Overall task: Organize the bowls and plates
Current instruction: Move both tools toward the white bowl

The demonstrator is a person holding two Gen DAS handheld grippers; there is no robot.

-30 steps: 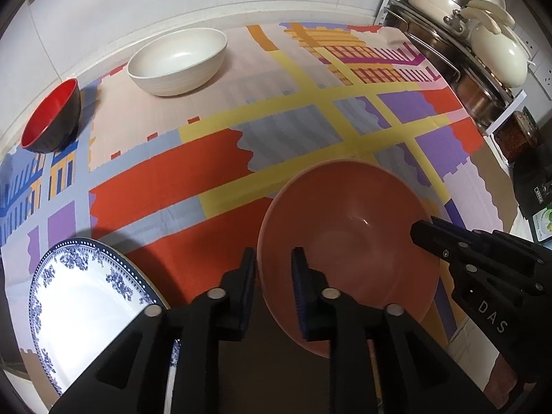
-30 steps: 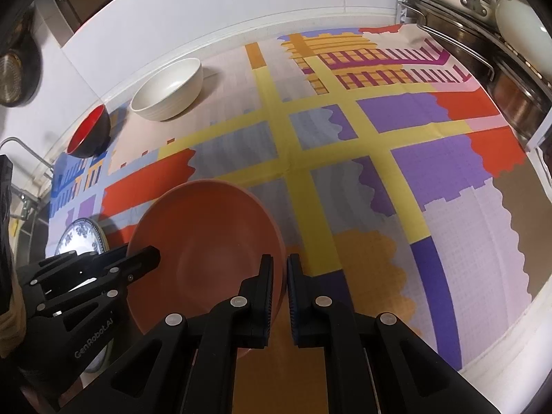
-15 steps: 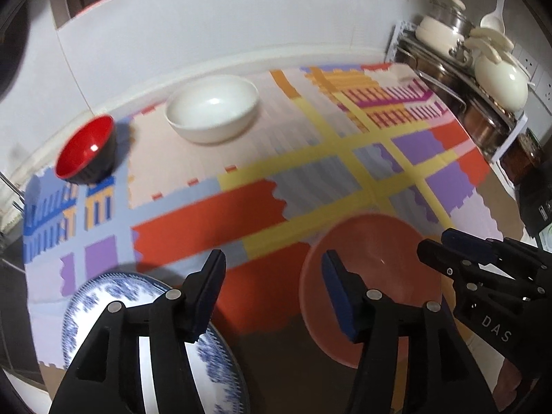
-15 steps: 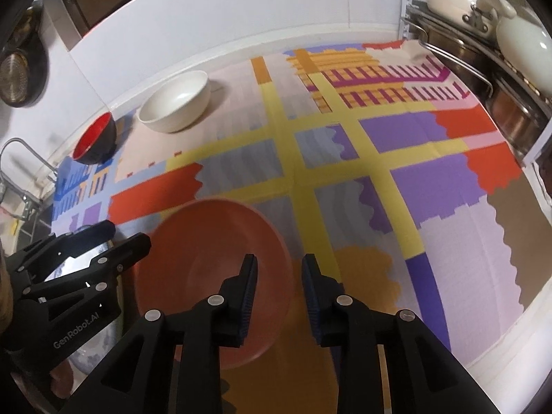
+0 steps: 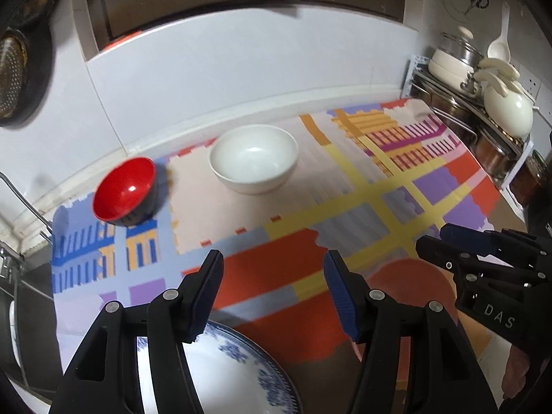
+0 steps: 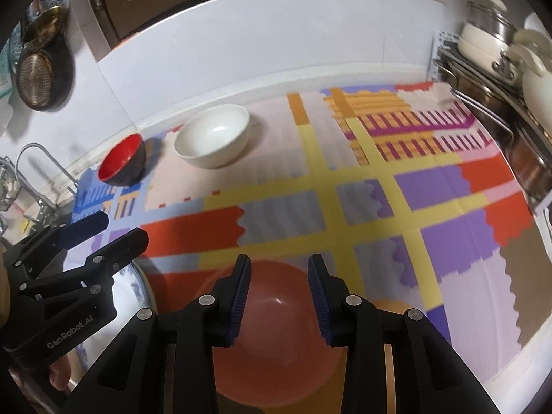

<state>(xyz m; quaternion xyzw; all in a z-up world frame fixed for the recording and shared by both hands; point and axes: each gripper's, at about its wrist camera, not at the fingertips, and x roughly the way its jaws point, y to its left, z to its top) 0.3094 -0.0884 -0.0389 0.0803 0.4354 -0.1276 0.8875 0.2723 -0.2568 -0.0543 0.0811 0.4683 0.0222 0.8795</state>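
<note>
A terracotta bowl (image 6: 276, 317) rests on the patterned mat near the front edge, below my open, empty right gripper (image 6: 277, 272); it also shows in the left wrist view (image 5: 407, 283). My left gripper (image 5: 272, 276) is open wide and empty, raised above a blue-and-white plate (image 5: 234, 369) at the front left, also seen in the right wrist view (image 6: 134, 286). A white bowl (image 5: 253, 158) and a red-and-black bowl (image 5: 124, 189) stand at the back left of the mat.
The colourful mat (image 6: 396, 186) covers the counter. A rack with pots and a white kettle (image 5: 496, 103) stands at the right. A tap and sink rail (image 6: 38, 158) are at the left. A strainer (image 6: 38, 79) hangs on the wall.
Both grippers opened, let go of the terracotta bowl and drew back upward. The bowl now lies flat on the mat.
</note>
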